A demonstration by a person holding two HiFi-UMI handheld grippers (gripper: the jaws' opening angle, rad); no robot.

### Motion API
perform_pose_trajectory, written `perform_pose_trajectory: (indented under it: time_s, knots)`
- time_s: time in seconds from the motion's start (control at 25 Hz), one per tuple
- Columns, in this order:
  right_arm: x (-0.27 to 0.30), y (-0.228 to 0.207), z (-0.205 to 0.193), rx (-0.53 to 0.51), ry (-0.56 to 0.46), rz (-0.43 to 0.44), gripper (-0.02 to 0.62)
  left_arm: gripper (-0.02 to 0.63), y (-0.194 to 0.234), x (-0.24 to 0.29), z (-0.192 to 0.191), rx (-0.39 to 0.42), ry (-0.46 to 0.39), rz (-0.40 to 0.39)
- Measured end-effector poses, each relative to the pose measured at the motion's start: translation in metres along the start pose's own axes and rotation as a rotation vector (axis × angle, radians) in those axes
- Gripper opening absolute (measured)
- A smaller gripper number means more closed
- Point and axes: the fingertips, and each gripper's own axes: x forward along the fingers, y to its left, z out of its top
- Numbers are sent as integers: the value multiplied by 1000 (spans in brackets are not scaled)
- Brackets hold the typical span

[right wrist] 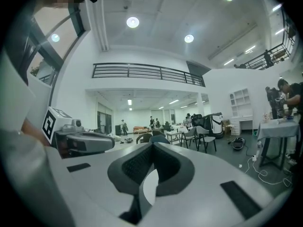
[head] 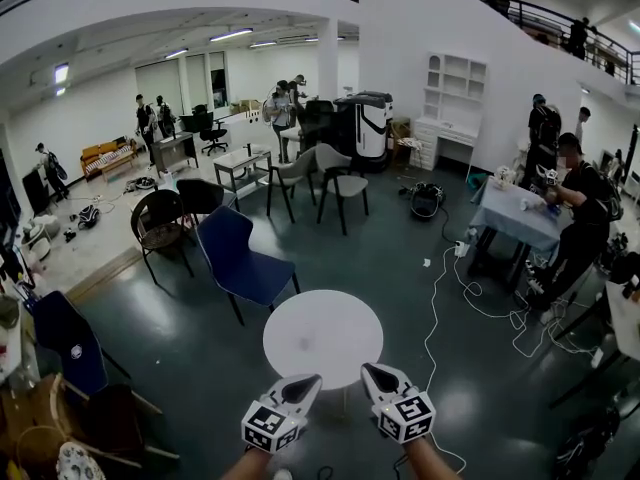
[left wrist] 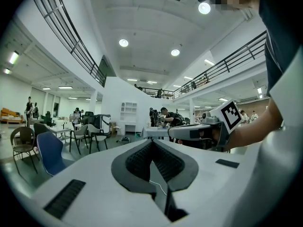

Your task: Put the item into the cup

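No cup and no item shows in any view. A bare round white table [head: 322, 338] stands just ahead of me. Both grippers hover side by side above its near edge, held up roughly level. My left gripper [head: 312, 379] is shut with nothing between its jaws; in the left gripper view its tips [left wrist: 152, 143] meet. My right gripper [head: 369, 369] is also shut and empty, its tips [right wrist: 152, 145] touching. Each gripper view shows the other gripper alongside: the right gripper [left wrist: 196, 132] and the left gripper [right wrist: 83, 141].
A blue chair [head: 240, 258] stands left of the table, more chairs and small tables behind it. A white cable [head: 437, 308] runs over the floor at the right toward a covered table [head: 515, 218] where a person [head: 585, 213] stands. Other people are far back.
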Motion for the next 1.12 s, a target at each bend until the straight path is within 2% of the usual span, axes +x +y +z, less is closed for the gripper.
perform_pose_trajectory:
  time_s: [0.28,0.56,0.84,1.12]
  knots:
    - [22,16,3,-4,4,-15,17,15,25,-17,3,-16,-11,-11]
    - [43,51,16,-11,1,-27,17,16,63,-54,14,-5,-15,-6]
    - [49,72,20,-18,-10,-42,17,15,76,-72,16,-2,-28,-16]
    - [41,96,16,-19,-10,-34,17,16,65,-85,9,-7,-28,-36]
